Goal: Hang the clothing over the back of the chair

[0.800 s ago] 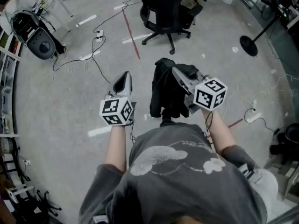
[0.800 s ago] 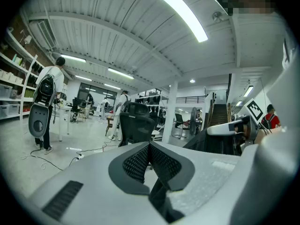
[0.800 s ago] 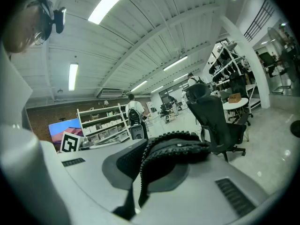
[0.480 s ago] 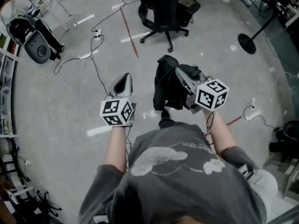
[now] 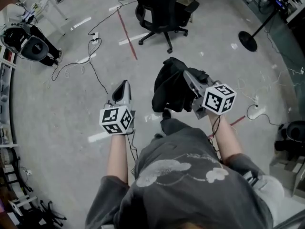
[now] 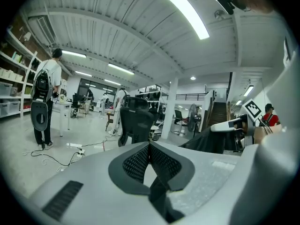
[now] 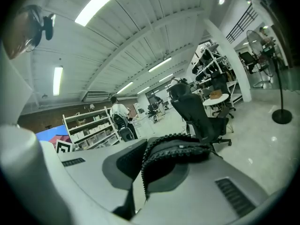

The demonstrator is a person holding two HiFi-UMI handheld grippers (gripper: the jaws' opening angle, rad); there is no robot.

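Pinching clothing (image 5: 167, 87) with right gripper (image 5: 187, 74); left gripper (image 5: 122, 84) pressed together, empty. Chair (image 5: 157, 6) well apart. Risk of slipping off chair back if draped unevenly from single pinch.

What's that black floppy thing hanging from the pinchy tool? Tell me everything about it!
It is black clothing of soft fabric, bunched into crumpled folds. The right gripper is shut on its upper part, beside a toothed zipper, and it dangles above the grey floor in front of the person. The black office chair stands farther off, not touching it.
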